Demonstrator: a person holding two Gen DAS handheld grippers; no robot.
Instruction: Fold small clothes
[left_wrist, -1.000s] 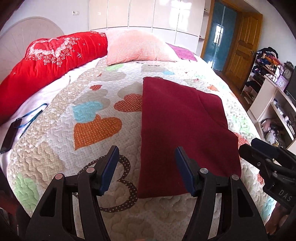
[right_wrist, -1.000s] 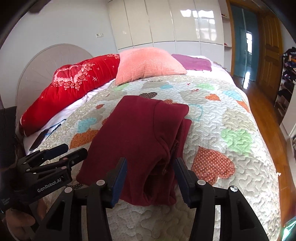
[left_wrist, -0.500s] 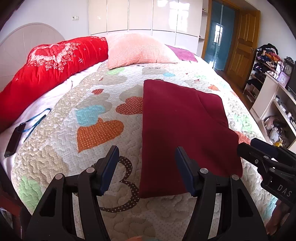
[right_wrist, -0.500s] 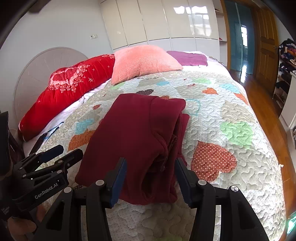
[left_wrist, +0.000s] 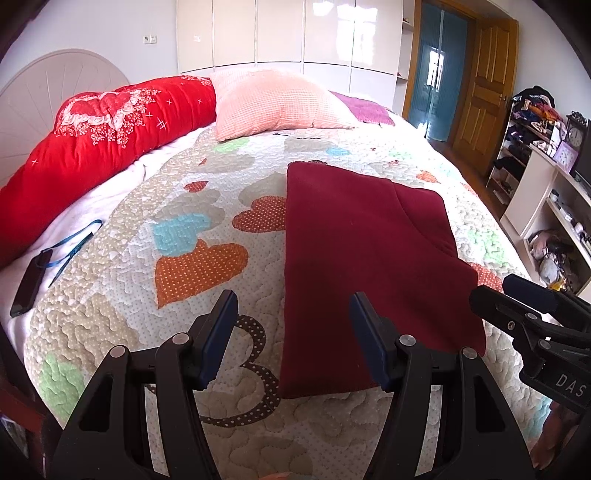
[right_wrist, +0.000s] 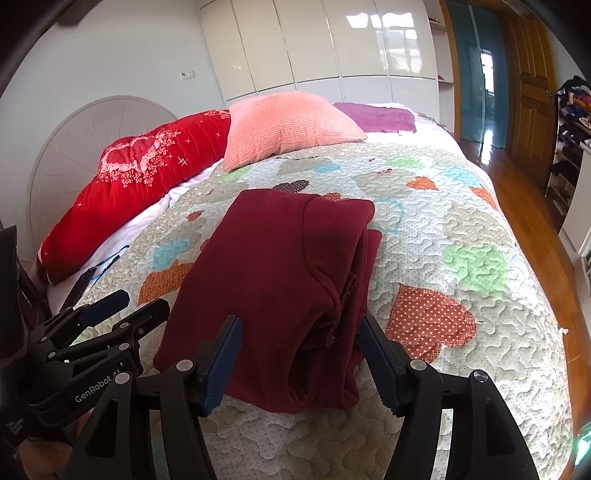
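Observation:
A dark red garment (left_wrist: 362, 251) lies folded into a long rectangle on the quilted bed; it also shows in the right wrist view (right_wrist: 280, 280), with layered folds along its right edge. My left gripper (left_wrist: 291, 325) is open and empty, held above the garment's near left edge. My right gripper (right_wrist: 299, 343) is open and empty, held above the garment's near end. The right gripper shows at the right of the left wrist view (left_wrist: 532, 314), and the left gripper shows at the left of the right wrist view (right_wrist: 110, 314).
The heart-patterned quilt (left_wrist: 184, 266) covers the bed. A red bolster (left_wrist: 96, 147), a pink pillow (left_wrist: 280, 103) and a purple cloth (left_wrist: 365, 109) lie at the head. A dark phone with a blue lanyard (left_wrist: 29, 280) lies at the left edge. Shelves (left_wrist: 554, 206) stand on the right.
Both grippers have drawn back slightly and risen from the garment, staying open. The garment has not moved.

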